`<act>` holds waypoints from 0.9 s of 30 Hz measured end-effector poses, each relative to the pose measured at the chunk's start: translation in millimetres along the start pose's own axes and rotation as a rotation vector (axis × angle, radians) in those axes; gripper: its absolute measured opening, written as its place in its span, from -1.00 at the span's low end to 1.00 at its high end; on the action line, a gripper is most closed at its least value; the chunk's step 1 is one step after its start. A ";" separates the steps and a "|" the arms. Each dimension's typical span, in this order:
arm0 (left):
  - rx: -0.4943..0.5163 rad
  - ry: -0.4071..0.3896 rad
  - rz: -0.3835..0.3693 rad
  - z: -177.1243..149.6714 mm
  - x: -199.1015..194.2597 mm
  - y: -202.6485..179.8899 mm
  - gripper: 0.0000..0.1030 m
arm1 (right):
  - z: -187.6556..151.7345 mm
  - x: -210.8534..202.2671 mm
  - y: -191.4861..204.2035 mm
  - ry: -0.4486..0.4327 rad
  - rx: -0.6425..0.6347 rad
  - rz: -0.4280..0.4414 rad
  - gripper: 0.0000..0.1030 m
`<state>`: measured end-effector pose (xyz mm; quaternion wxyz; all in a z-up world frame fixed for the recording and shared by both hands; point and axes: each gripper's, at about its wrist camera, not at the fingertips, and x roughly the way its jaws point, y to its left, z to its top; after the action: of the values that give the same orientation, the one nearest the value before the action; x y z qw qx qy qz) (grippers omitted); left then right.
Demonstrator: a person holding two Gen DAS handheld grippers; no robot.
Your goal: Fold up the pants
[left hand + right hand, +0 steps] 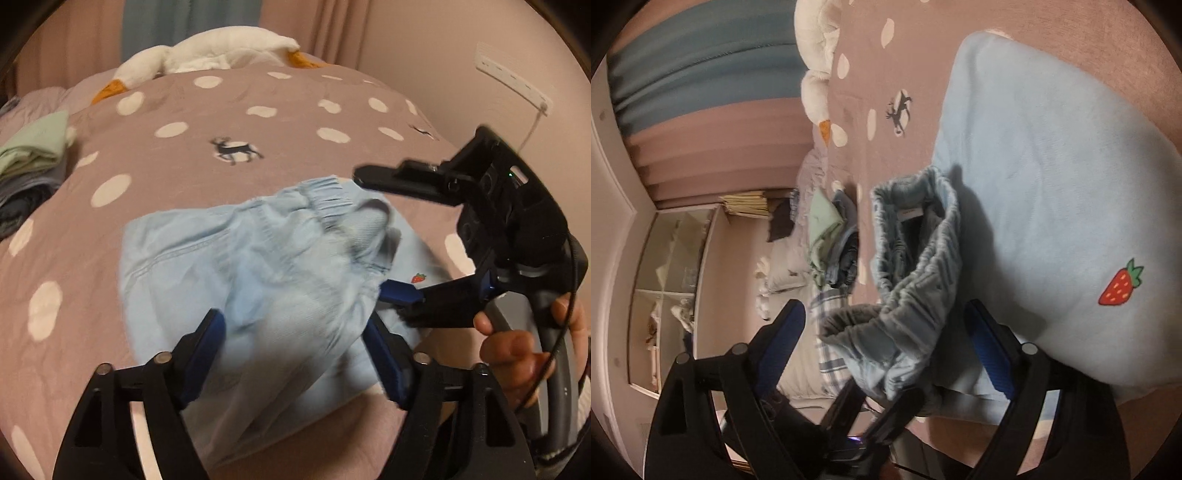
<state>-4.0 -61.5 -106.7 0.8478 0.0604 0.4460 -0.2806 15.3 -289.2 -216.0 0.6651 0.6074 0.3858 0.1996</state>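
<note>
Pale-blue pants [258,266] lie bunched on the dotted bedspread [166,155], a fold just laid.
Left gripper [295,354] and right gripper [886,339] gape wide, pads off the cloth; next, regrip an edge and flatten the waistband [916,236].

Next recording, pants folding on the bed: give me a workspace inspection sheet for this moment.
Surface: mauve bedspread with white dots and deer prints.
Job's things: light blue pants with a strawberry patch, crumpled, elastic waistband bunched up.
Clutter: stack of folded green and dark clothes; white plush goose with orange beak.
Grippers: left gripper jaws open, pants fabric between them; right gripper jaws open around the waistband.
Cables: thin black cable by the person's hand.
Surroundings: pink and blue curtains; glass-door cabinet.
</note>
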 end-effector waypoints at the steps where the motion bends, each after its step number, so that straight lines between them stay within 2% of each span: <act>1: -0.017 -0.002 0.000 -2.4 -4.8 4.3 0.65 | 0.4 1.1 1.6 0.003 -0.009 -0.023 0.71; 3: -0.054 -0.009 -0.013 -7.4 -7.5 6.6 0.65 | 2.9 0.5 -0.3 0.012 -0.040 -0.075 0.71; 6: -0.086 -0.021 0.045 -8.7 -8.4 13.2 0.65 | 0.4 8.1 4.9 0.029 -0.085 -0.159 0.70; 9: -0.130 -0.028 0.057 -13.4 -13.5 25.3 0.65 | -3.2 13.8 10.1 0.040 -0.142 -0.236 0.70; 12: -0.170 -0.034 0.094 -16.3 -16.6 37.4 0.65 | -6.6 19.9 14.3 0.038 -0.222 -0.330 0.46; 14: -0.196 -0.032 0.100 -18.0 -16.6 45.3 0.65 | -8.9 23.8 16.4 0.028 -0.284 -0.405 0.18; 20: -0.254 -0.022 0.116 -28.3 -13.4 58.8 0.65 | -10.4 23.4 9.1 -0.009 -0.368 -0.466 -0.18; 27: -0.317 -0.002 0.109 -43.3 -10.9 70.0 0.65 | -19.4 26.9 3.4 -0.048 -0.470 -0.510 -0.32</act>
<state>-3.1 16.8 -134.2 0.8610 -0.0502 0.4800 -0.1605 18.1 -256.1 -219.4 0.8242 0.3262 0.4529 0.0959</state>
